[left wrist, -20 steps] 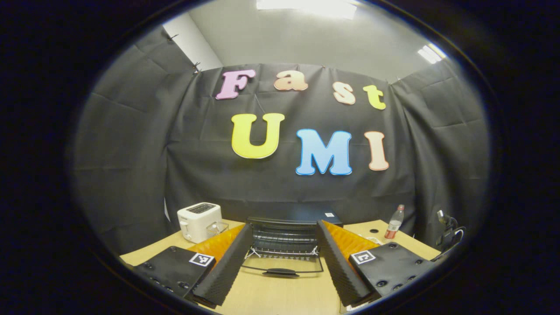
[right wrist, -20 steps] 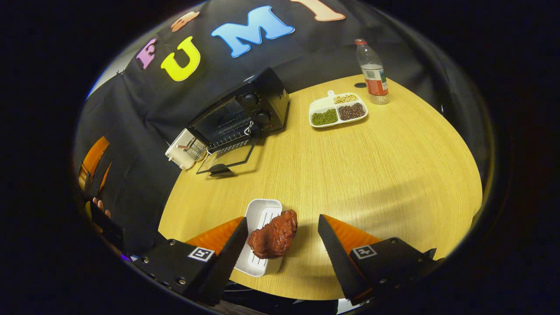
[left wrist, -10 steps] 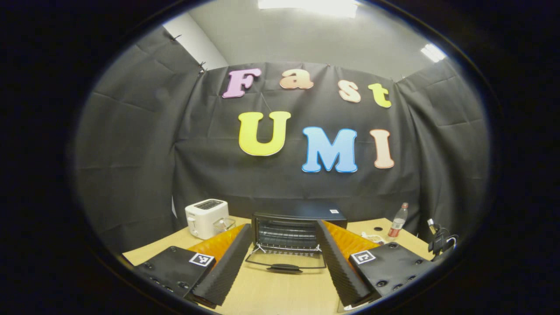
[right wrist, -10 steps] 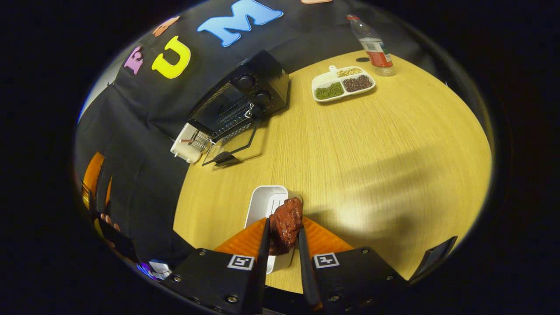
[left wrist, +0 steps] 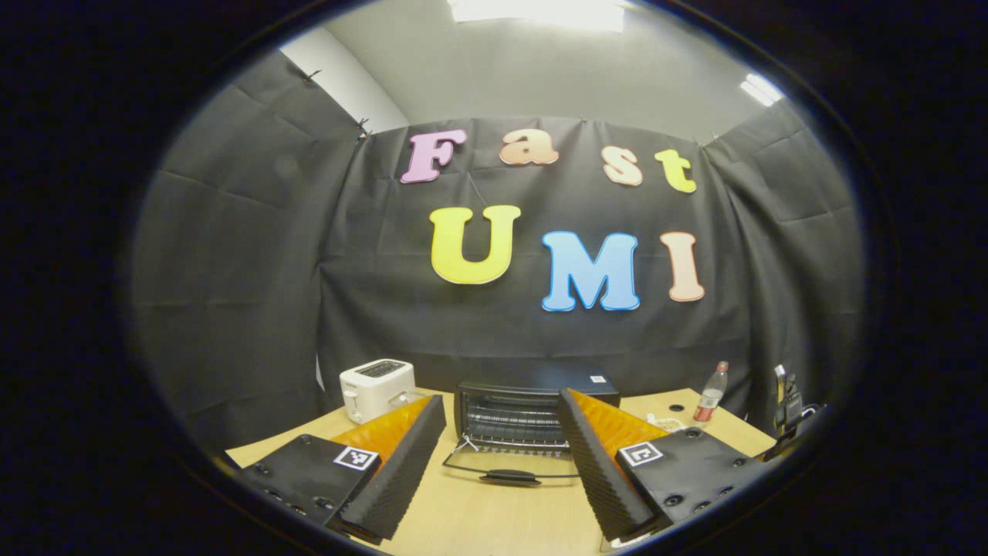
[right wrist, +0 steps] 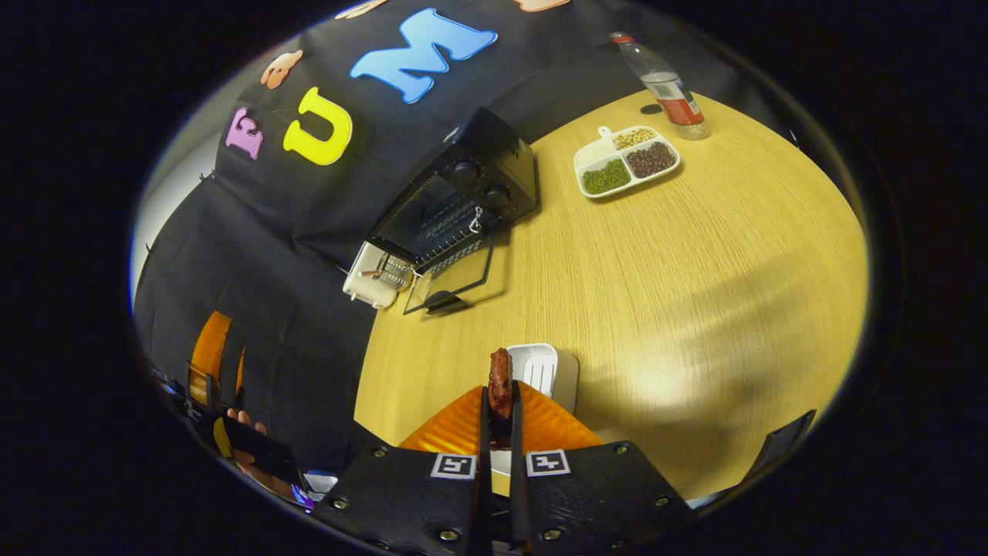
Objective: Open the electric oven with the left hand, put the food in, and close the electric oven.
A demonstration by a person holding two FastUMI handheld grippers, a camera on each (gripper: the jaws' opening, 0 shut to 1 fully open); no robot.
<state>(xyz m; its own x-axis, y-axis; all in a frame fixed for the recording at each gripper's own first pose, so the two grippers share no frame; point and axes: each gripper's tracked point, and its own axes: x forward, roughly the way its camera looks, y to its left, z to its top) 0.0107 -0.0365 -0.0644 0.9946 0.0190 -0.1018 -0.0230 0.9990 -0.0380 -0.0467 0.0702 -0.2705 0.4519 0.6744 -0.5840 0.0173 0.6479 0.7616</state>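
Note:
The black electric oven (left wrist: 532, 401) stands at the back of the wooden table with its glass door (left wrist: 509, 467) folded down flat; it also appears in the right gripper view as the oven (right wrist: 471, 197). My left gripper (left wrist: 502, 463) hangs open in front of that door, holding nothing. My right gripper (right wrist: 499, 401) is shut on the brown piece of meat (right wrist: 500, 374), squeezed thin and lifted above the white dish (right wrist: 540, 367). The left gripper (right wrist: 220, 363) and the hand holding it show at the lower left of the right gripper view.
A white toaster (left wrist: 376, 388) stands left of the oven. A divided white tray of beans (right wrist: 627, 158) and a water bottle (right wrist: 664, 81) sit at the far right of the table (right wrist: 695, 255). Cables (left wrist: 787, 401) lie at the right edge.
My right gripper closed on the meat and lifted it off the white dish. My left gripper drew back from the oven, staying open.

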